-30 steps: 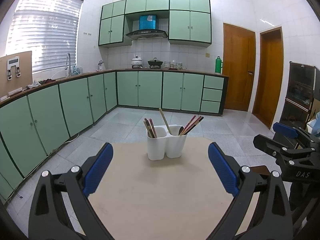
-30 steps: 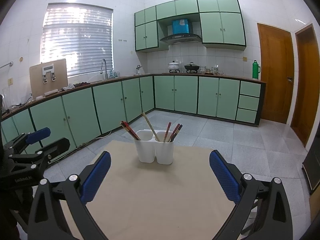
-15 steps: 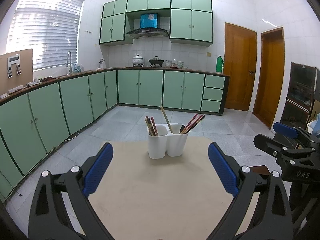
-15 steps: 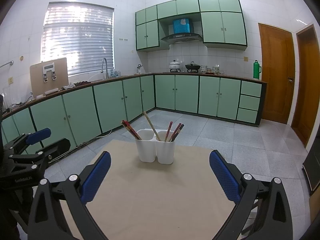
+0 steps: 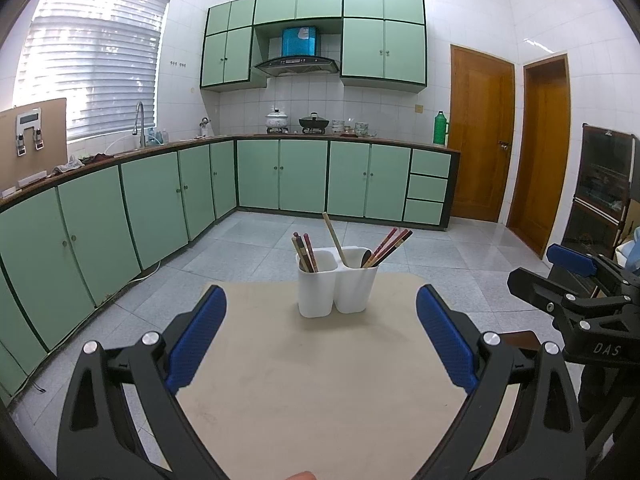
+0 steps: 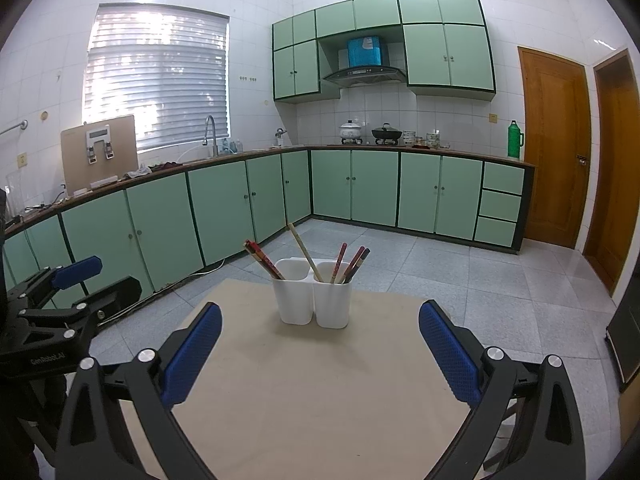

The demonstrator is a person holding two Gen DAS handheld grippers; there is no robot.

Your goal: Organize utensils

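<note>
Both claws gape over bare table (image 5: 320, 400), holder (image 5: 338, 290) near far edge.

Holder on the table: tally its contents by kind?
Red-brown chopstick bundles: 2, left compartment and right compartment; single sticks overlap too much to count
Pale wooden handle: 1
Total: 3 that can be told apart
</note>
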